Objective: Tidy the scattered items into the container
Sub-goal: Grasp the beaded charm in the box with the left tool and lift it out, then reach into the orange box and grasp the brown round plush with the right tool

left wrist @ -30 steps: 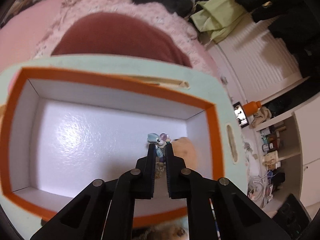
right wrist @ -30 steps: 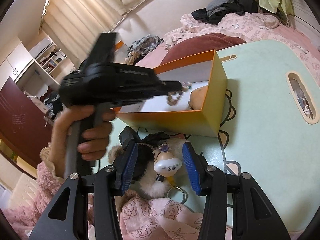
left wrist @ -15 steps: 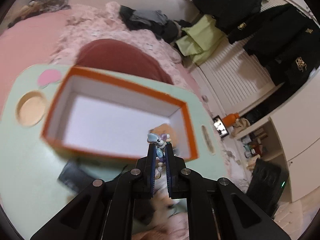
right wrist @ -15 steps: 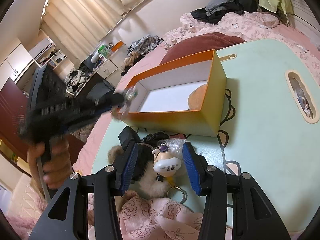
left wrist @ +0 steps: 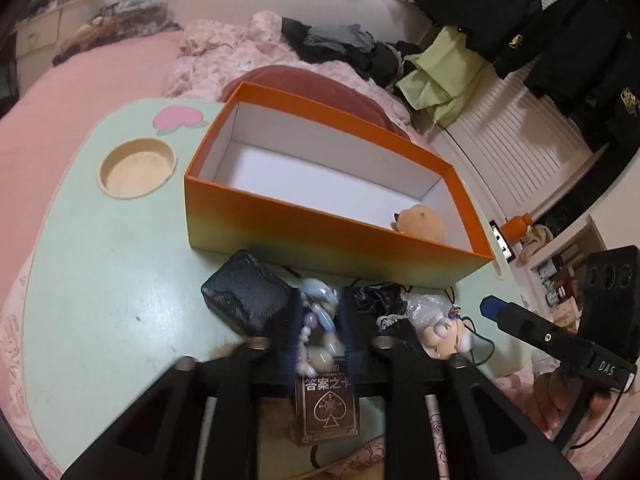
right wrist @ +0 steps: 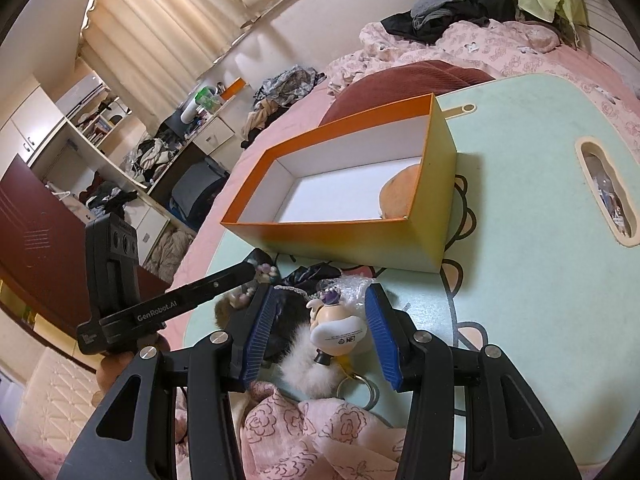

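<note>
**Step in hand: move the bead string into the orange box.**

1. Status. The left claw (left wrist: 320, 300) hangs in front of the near wall of the orange box (left wrist: 320, 220), outside it. Its jaws have just been opening, and the bead string (left wrist: 316, 320) lies loose between them, no longer clamped.
2. The right claw (right wrist: 320, 294) stands open astride the figurine keychain (right wrist: 340, 328), in front of the same wall. Its pads are clear of the figurine on both sides.
3. One plush toy (left wrist: 420, 222) already lies inside the box, in its right-hand end.
4. Procedure. Releasing here would likely drop the beads on the bench (right wrist: 520, 160). Re-close on the string, lift clear of the box rim, and release only over the box floor.
</note>
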`<state>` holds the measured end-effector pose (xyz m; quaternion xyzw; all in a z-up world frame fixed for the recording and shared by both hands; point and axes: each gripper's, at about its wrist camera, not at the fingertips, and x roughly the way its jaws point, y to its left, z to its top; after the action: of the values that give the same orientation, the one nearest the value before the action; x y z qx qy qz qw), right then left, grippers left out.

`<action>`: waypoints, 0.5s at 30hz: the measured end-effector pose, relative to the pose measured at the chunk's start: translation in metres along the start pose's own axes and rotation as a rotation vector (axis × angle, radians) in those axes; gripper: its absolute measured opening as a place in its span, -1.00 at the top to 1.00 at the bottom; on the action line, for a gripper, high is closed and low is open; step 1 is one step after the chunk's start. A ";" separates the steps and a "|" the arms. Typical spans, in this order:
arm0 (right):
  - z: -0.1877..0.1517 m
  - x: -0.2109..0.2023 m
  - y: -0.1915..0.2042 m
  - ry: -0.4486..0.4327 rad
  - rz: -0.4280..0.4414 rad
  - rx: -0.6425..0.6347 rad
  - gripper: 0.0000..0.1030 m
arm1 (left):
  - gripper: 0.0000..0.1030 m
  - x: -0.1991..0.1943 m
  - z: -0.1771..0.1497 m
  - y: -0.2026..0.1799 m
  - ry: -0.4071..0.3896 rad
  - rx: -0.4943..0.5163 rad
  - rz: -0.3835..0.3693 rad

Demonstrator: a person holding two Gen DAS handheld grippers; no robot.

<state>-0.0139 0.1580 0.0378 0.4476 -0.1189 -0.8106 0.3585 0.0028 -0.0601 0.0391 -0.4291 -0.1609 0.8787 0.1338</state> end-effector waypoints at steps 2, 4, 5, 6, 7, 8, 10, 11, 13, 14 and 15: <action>0.000 0.001 0.002 0.011 -0.001 -0.008 0.07 | -0.28 -0.007 -0.001 -0.002 -0.039 0.006 0.002; 0.000 0.001 0.003 0.015 -0.010 -0.014 0.07 | -0.43 -0.014 -0.003 -0.005 -0.070 0.020 -0.018; 0.000 0.001 0.004 0.015 -0.018 -0.019 0.07 | -0.44 -0.018 -0.002 -0.007 -0.081 0.024 -0.038; 0.000 0.001 0.005 0.015 -0.026 -0.025 0.07 | -0.45 -0.021 -0.002 -0.008 -0.092 0.024 -0.055; 0.001 0.001 0.006 0.015 -0.034 -0.033 0.07 | -0.48 -0.024 -0.001 -0.009 -0.102 0.021 -0.066; 0.001 0.001 0.008 0.016 -0.043 -0.042 0.07 | -0.53 -0.026 -0.002 -0.009 -0.111 0.019 -0.068; 0.003 0.001 0.012 0.026 -0.066 -0.059 0.07 | -0.56 -0.028 -0.002 -0.008 -0.119 0.018 -0.047; 0.004 0.001 0.013 0.033 -0.070 -0.068 0.07 | -0.56 -0.028 -0.003 -0.008 -0.122 0.020 -0.033; 0.009 -0.002 0.019 0.036 -0.076 -0.097 0.07 | -0.56 -0.030 -0.006 -0.009 -0.128 0.030 -0.009; 0.013 -0.004 0.023 0.035 -0.096 -0.123 0.07 | -0.56 -0.030 -0.008 -0.010 -0.129 0.035 -0.001; 0.017 -0.007 0.028 0.028 -0.128 -0.156 0.08 | -0.56 -0.031 -0.009 -0.011 -0.127 0.038 0.002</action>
<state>-0.0119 0.1404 0.0662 0.4363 -0.0217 -0.8323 0.3413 0.0296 -0.0599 0.0606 -0.3699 -0.1521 0.9072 0.1307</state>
